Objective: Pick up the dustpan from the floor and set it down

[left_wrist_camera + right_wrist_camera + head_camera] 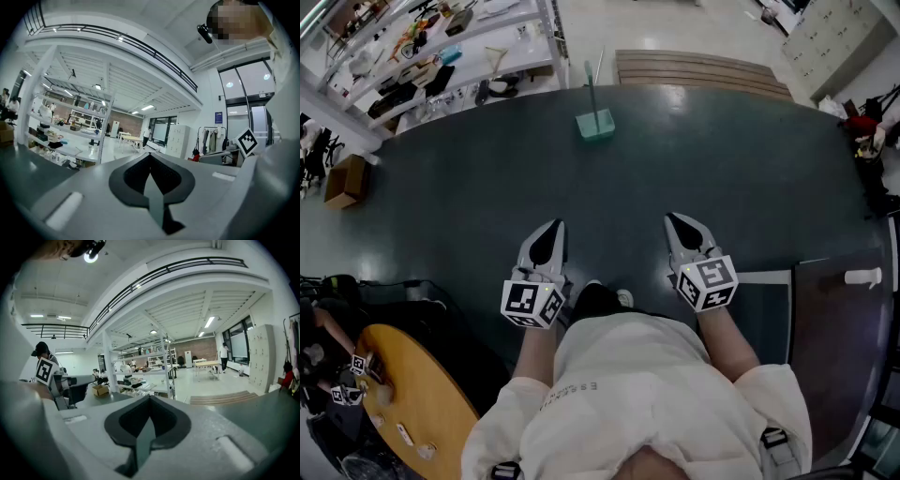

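The teal dustpan (pixel 596 124) stands on the dark floor mat well ahead of me, its thin handle upright. Both grippers are held side by side in front of my body, far short of it. My left gripper (pixel 551 229) has its jaws together with nothing between them, and my right gripper (pixel 676 221) is shut and empty too. In the left gripper view the left gripper (pixel 151 157) looks level across the room, and the right gripper (pixel 150 399) in its own view points slightly down. The dustpan shows in neither gripper view.
Shelving racks (pixel 441 47) full of items stand at the far left, with a cardboard box (pixel 345 180) on the floor below them. A low wooden platform (pixel 698 70) lies beyond the mat. A round wooden table (pixel 412 394) sits at my near left.
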{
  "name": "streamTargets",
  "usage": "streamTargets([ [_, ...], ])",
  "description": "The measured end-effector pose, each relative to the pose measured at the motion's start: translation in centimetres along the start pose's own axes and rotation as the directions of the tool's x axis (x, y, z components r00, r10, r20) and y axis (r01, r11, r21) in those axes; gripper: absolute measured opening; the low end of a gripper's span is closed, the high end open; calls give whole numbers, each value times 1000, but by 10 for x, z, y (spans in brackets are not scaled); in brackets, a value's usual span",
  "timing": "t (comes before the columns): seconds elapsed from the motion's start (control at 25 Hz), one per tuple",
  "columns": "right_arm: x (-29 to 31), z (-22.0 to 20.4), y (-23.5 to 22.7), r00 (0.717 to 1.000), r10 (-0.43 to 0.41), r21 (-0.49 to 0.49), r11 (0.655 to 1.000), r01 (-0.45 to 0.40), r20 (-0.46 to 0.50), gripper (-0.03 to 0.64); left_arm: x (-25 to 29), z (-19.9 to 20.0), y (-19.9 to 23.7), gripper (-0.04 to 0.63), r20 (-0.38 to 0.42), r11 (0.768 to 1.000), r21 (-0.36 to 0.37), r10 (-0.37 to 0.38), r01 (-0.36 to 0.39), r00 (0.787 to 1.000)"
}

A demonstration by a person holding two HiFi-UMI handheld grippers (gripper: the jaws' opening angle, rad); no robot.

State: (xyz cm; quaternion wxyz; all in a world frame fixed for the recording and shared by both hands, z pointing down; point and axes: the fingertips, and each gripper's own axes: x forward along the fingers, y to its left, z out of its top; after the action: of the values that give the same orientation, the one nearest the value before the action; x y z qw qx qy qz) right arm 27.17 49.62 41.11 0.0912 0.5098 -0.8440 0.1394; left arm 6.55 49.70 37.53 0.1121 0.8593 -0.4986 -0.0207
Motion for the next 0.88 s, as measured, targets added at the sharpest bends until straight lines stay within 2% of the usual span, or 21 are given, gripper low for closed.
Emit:
streamTargets([
  [0.16, 2, -1, -8, 1000, 7, 2, 1000, -7, 1, -8, 8, -3, -6, 17, 5, 1000, 0, 2, -2, 1000],
  [0.52, 20, -1, -29, 999, -31, 81, 996, 33, -26, -8, 20, -2, 4, 17, -4, 1000, -6, 27, -27, 1000],
  [0.88, 75, 1, -29, 997, -12, 104, 994, 20, -79, -8, 37, 2, 51, 17, -27, 997, -16, 76, -76, 997],
])
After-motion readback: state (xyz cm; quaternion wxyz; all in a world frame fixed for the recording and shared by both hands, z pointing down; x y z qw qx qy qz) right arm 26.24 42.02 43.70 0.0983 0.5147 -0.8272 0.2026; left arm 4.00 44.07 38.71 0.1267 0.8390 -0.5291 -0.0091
